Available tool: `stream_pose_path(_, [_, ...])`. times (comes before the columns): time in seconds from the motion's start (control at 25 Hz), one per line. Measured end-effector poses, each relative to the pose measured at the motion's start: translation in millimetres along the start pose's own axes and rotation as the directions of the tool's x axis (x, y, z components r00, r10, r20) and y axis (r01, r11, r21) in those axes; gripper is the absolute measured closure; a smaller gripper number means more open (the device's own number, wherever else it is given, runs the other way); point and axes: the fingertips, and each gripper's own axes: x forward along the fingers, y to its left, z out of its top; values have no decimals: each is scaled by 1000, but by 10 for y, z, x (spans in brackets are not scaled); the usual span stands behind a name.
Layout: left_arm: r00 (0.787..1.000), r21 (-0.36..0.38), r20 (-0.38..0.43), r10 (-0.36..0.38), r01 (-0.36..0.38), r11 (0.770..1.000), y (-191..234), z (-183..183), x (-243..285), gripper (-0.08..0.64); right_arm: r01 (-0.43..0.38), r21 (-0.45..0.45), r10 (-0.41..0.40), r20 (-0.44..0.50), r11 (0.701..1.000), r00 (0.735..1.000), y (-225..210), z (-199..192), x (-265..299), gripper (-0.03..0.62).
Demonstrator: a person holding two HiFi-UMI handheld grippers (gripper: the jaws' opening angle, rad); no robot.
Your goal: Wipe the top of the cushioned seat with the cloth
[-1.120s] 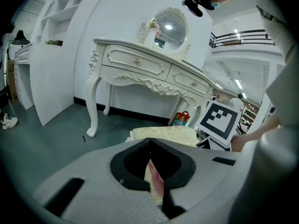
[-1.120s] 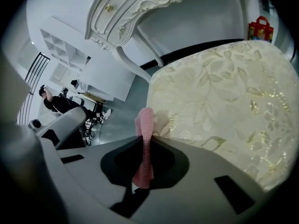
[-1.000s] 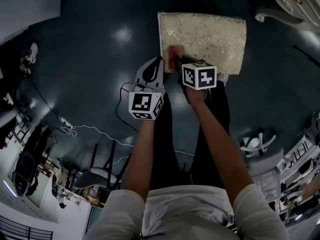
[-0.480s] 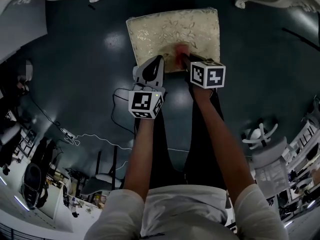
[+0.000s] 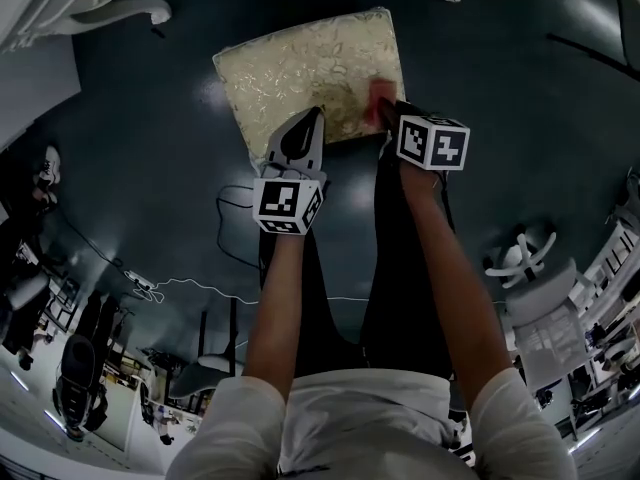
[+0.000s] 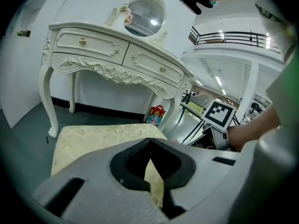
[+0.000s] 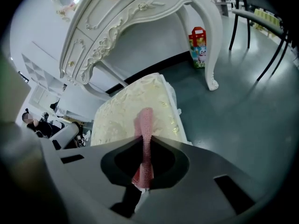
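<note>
Only partly does cloth (image 7: 145, 118) clear right tool (image 7: 143, 148).

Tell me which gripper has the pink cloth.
The right gripper: its jaws are shut on the cloth, over the seat. The left gripper has its jaws together with nothing between them.

Right claw (image 7: 144, 143): jaws pinched together on pink knitted cloth (image 7: 146, 122); cloth's far end lies on cream patterned cushioned seat (image 7: 117, 125); white carved dressing table (image 7: 140, 22) beyond; red gift bag (image 7: 198, 48) beside its leg; dark floor (image 7: 243, 115).
</note>
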Motion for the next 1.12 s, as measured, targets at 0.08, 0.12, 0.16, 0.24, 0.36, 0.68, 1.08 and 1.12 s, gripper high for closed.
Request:
stream_pose_path(0.08, [1000,0,-2,-7,7,1000,-54,-12,47,548,15,13,-15,3,1000,1000,-90,17,-35,569])
stream_pose_path(0.12, [1000,0,-4,-11,11,1000,-79,-23,65,548,24,17,-24,6,1000,1000,-139,23,-54,569])
stream_pose_path(0.16, [1000,0,-5,-14,14,1000,-104,-34,79,548,40,13,-40,9,999,999,-195,30,-80,569])
stream_pose_path(0.24, [1000,2,-7,-20,20,1000,-129,-55,97,548,91,-18,-91,13,996,996,-318,42,-136,569])
stream_pose_path(0.36, [1000,-6,-9,-10,10,1000,-86,-91,90,548,120,-10,-120,15,993,993,-465,12,-135,569])
stream_pose_path(0.68, [1000,-12,4,10,-10,1000,59,-37,-105,548,183,36,-184,12,982,983,-625,14,-152,569])
stream_pose_path(1.08, [992,-24,38,124,-123,992,876,13,-706,548,13,-168,-11,14,986,1000,737,-124,125,569])
stream_pose_path(1.12, [990,-27,40,135,-134,991,956,2,-786,548,-22,-180,21,-5,983,1000,940,-221,222,569])
